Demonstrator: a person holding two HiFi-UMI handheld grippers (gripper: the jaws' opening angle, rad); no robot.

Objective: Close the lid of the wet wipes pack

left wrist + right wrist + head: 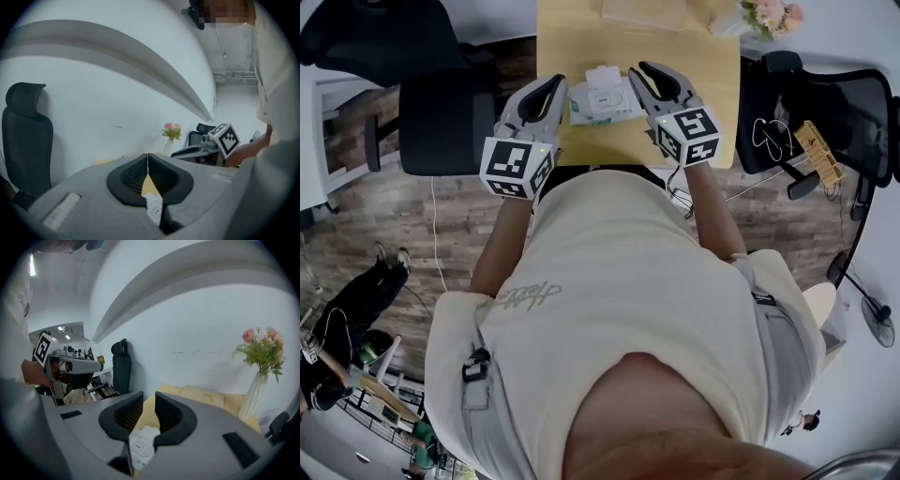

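Over the wooden counter, flanking the wipes pack, left gripper pinched together, right gripper slightly parted; likely needing pressing the open lid down.

The left gripper view shows the wet wipes pack with a small boxed word on its white top. The word seems to read "OPEN", though it is tiny. The right gripper view shows a boxed label on the pack too, but it is too small to read. In the head view the pack's print is only a blur.

The shirt bears a line of cursive script, which is not legible.

The cube on the left claw and the cube on the right claw carry black-and-white square markers, without letters or numbers.
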